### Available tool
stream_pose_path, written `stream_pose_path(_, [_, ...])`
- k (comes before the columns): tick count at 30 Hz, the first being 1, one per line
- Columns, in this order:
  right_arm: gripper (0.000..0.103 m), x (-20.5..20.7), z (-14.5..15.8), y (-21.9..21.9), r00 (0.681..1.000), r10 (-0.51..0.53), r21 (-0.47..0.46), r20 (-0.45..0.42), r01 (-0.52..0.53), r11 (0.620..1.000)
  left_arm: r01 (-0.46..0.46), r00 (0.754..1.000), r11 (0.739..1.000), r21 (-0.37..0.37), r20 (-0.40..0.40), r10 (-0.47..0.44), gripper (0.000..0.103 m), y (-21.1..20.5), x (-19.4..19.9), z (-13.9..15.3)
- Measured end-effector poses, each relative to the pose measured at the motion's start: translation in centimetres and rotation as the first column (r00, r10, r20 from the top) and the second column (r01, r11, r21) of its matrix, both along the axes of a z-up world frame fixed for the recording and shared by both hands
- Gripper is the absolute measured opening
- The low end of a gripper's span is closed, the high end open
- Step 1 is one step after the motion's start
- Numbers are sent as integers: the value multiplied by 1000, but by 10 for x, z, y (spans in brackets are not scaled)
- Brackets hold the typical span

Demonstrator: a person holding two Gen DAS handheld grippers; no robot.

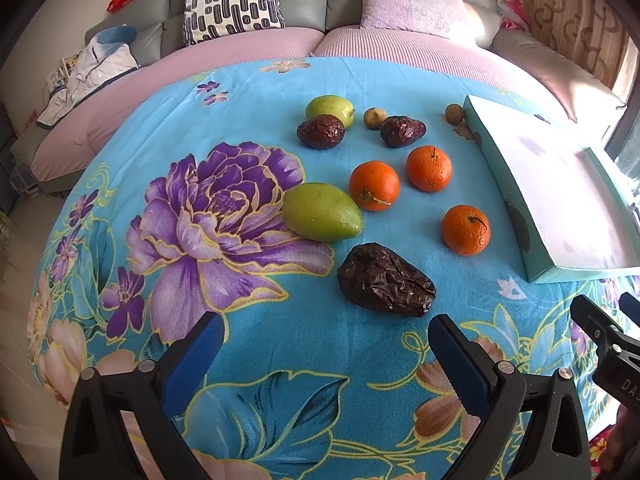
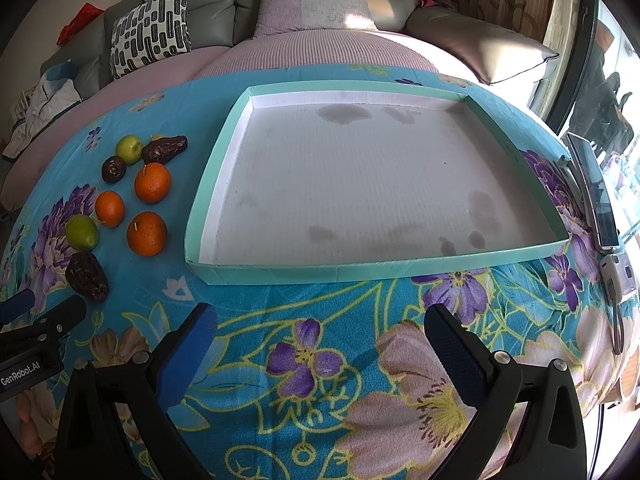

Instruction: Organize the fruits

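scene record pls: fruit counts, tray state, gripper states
surface: floral blanket
oranges: 3, e.g., loose on blanket
green fruits: 2, e.g.
dark wrinkled dates: 3, nearest
small brown fruits: 2, e.g.
tray: teal rim, stained white floor, no fruit inside
left hand-held gripper: open, holding nothing, short of nearest date
right hand-held gripper: open, holding nothing, before tray

Left hand-held gripper [image 1: 326, 354] and right hand-held gripper [image 2: 320, 342] both gape wide, holding nothing.
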State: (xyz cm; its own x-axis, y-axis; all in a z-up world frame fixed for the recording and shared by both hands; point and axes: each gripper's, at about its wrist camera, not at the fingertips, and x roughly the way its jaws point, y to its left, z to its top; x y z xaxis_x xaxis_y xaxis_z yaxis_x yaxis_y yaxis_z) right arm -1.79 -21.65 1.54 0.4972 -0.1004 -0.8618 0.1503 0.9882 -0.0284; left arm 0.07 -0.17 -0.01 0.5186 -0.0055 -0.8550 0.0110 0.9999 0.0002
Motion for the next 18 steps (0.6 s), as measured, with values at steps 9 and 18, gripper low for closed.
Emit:
stream_pose_path(9, [103,0,6,0,998,3,10,58,-4,1000,3,1000,999,-42,16,-2,103,3,12,10])
stream_pose_path(18, [103,4,24,15,986,72,-26,152,-69,997,-26,996,996,-87,80,33,103,13,35,32])
